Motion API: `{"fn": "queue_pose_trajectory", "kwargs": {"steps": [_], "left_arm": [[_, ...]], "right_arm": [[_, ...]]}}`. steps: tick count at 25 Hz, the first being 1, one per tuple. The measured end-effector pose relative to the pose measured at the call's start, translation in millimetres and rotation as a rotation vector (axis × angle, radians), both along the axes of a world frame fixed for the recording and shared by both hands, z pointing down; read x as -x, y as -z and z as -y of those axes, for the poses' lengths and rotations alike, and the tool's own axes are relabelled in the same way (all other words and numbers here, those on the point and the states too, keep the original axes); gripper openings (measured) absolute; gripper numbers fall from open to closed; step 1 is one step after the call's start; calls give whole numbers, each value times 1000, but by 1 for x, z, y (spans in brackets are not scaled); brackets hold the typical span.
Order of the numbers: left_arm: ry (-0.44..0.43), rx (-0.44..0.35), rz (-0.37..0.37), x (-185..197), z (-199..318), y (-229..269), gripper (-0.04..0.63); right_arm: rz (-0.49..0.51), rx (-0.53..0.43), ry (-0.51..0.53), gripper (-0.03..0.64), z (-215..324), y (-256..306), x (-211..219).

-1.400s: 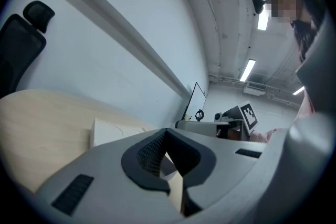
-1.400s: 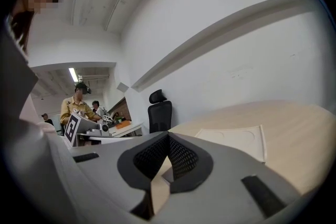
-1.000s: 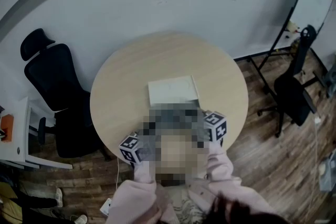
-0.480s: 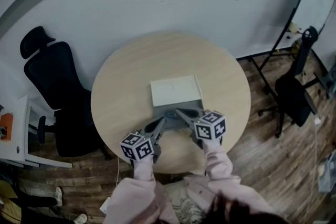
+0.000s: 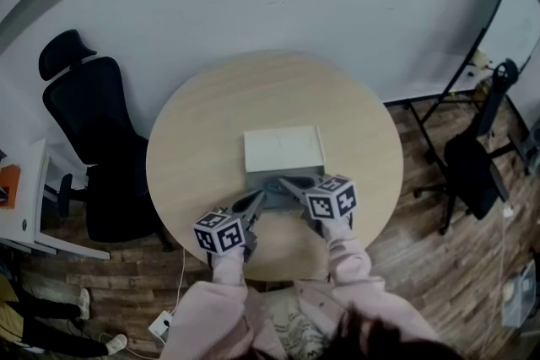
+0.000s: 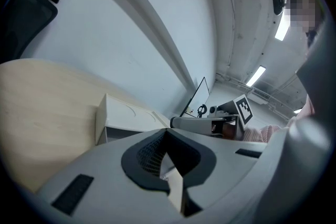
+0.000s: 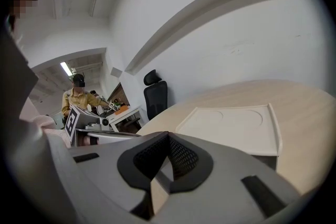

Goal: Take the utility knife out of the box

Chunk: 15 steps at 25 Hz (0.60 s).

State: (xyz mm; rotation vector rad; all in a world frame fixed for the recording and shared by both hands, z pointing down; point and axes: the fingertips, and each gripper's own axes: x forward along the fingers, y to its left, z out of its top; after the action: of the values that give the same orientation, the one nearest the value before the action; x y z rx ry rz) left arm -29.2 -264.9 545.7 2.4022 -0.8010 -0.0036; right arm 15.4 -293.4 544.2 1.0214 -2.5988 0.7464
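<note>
The only markings that could be made out were the black-and-white square patterns on the two marker cubes [image 5: 331,198] and two shallow round shapes pressed into the lid of the white rectangular box [image 5: 283,147]. The box was seen lying flat near the middle of the round light wooden tabletop [image 5: 194,122], with a grey side turned toward the person. The utility knife could not be seen in any view.

Bare tabletop was left on every side of the box, more of it to the left, to the right and beyond than on the near side. A black office chair [image 5: 93,118] was placed close to the tabletop's left edge. A whiteboard [image 5: 515,21] on a dark stand was set well apart at the right.

The left hand-held gripper [image 5: 257,198] and the right hand-held gripper [image 5: 287,181] were held over the near part of the tabletop by arms in pink sleeves [image 5: 350,253]. They were angled inward, so that their tips were brought near each other just beside the box's near side. Whether either tip touched the box could not be told. In the left gripper view, the left hand-held gripper [image 6: 166,132] was shown with its jaws pressed together and nothing between them. The right hand-held gripper [image 7: 168,135] was likewise shown closed and empty, with the box [image 7: 231,123] ahead of it.
</note>
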Motion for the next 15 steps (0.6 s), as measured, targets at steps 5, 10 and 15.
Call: {"fn": "queue_pose_trajectory", "kwargs": {"steps": [5, 10, 15], "left_arm": [[11, 30, 4, -7, -1, -8, 0], [24, 49, 8, -6, 0, -14, 0], [38, 63, 8, -5, 3, -17, 0]], "right_arm": [[-18, 32, 46, 2, 4, -8, 1], [-54, 52, 102, 2, 9, -12, 7], [-114, 92, 168, 2, 11, -32, 6]]}}
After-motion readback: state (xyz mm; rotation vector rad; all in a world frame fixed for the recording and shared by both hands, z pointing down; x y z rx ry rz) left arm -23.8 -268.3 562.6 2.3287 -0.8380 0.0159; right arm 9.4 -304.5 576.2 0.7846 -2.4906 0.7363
